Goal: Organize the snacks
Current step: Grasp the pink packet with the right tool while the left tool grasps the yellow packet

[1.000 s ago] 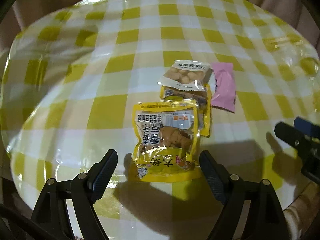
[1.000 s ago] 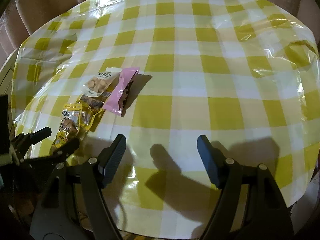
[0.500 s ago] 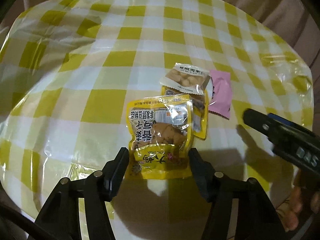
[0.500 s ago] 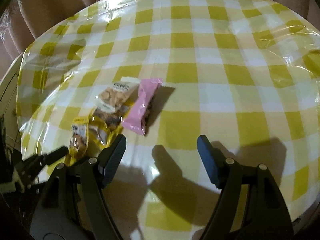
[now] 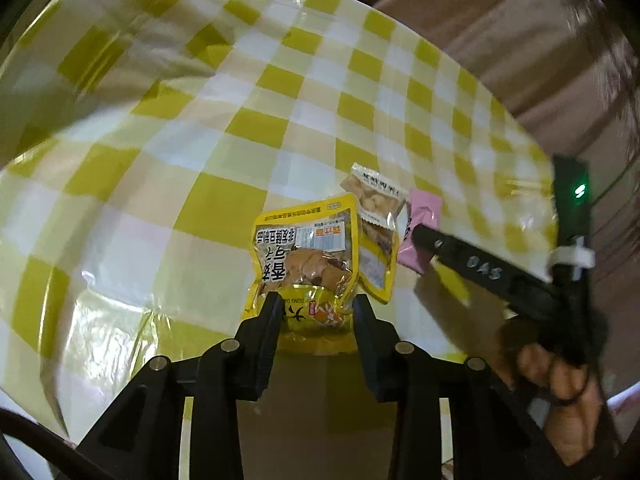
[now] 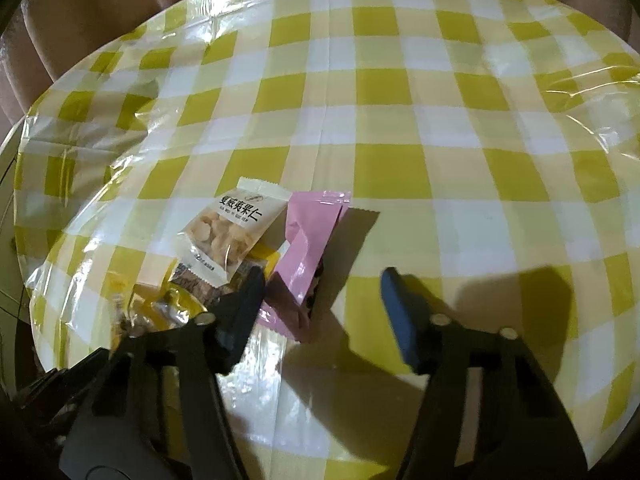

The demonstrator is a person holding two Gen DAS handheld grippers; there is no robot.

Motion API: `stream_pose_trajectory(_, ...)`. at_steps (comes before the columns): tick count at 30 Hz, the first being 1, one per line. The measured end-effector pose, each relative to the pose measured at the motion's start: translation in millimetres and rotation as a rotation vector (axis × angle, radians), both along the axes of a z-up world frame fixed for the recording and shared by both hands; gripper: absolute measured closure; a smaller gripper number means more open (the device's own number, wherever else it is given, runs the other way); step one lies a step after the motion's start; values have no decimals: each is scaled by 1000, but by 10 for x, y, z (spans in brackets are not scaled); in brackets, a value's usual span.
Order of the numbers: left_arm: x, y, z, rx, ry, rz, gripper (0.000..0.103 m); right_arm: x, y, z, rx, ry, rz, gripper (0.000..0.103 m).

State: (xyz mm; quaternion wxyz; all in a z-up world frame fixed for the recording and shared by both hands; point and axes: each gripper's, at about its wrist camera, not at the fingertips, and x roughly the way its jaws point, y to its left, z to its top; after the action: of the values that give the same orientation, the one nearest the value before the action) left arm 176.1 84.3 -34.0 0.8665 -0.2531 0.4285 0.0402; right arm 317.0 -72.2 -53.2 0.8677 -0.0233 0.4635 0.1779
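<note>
Pickup underway: left gripper (image 5: 316,312) clamps the yellow pouch (image 5: 306,256); right gripper (image 6: 320,300), jaws apart, nears the pink packet (image 6: 308,248) at 11 o'clock, ready to close.

A yellow-and-white checked tablecloth (image 6: 400,128) under glossy clear plastic covers the round table; brown upholstery (image 5: 520,40) behind.

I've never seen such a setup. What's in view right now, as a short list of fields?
surface: round table with yellow checked cloth
snacks: yellow pouch, white nut packet, pink packet, bunched together
left gripper: fingers closed on the yellow pouch's near edge
right gripper: open, one finger beside the pink packet
containers: none visible
</note>
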Motion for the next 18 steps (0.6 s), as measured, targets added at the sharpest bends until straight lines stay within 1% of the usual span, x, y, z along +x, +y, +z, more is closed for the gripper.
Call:
stream_pose_trajectory(1, -25, 9, 14, -12, -11, 6, 72, 13, 14, -17, 4, 4, 7, 51)
stream_pose_trajectory(3, -69, 15, 39, -23, -21, 19, 74, 16, 52, -36, -1, 4, 29, 62)
stream_pose_trajectory(4, -95, 41, 38, -43, -27, 29, 74, 13, 75, -43, -9, 3, 41, 72)
stream_pose_trajectory(5, -122, 67, 35, -63, -30, 39, 76, 11, 90, -50, -18, 3, 47, 73)
stream_pose_trajectory(6, -139, 86, 33, -67, -28, 48, 77, -4, 101, -44, -26, -7, 51, 73)
stream_pose_trajectory(7, -177, 112, 35, -68, -27, 70, 83, -15, 106, -42, -31, -11, 56, 74)
stream_pose_trajectory(8, -209, 143, 40, -70, -29, 85, 87, -22, 102, -39, -33, -14, 59, 76)
stream_pose_trajectory(10, -261, 213, 15, -92, -23, 109, 90, -34, 88, -29, -33, -18, 60, 77)
stream_pose_trajectory(12, -255, 294, -55, -140, -11, 127, 92, -44, 78, -24, -34, -21, 60, 78)
stream_pose_trajectory(13, -241, 311, -68, -142, -8, 129, 92, -47, 76, -24, -33, -21, 60, 79)
stream_pose_trajectory(15, -209, 295, -60, -123, -3, 118, 92, -65, 65, -8, -31, -25, 60, 79)
stream_pose_trajectory(18, -126, 164, -92, -87, 37, 51, 92, -113, 63, 54, -34, -49, 65, 79)
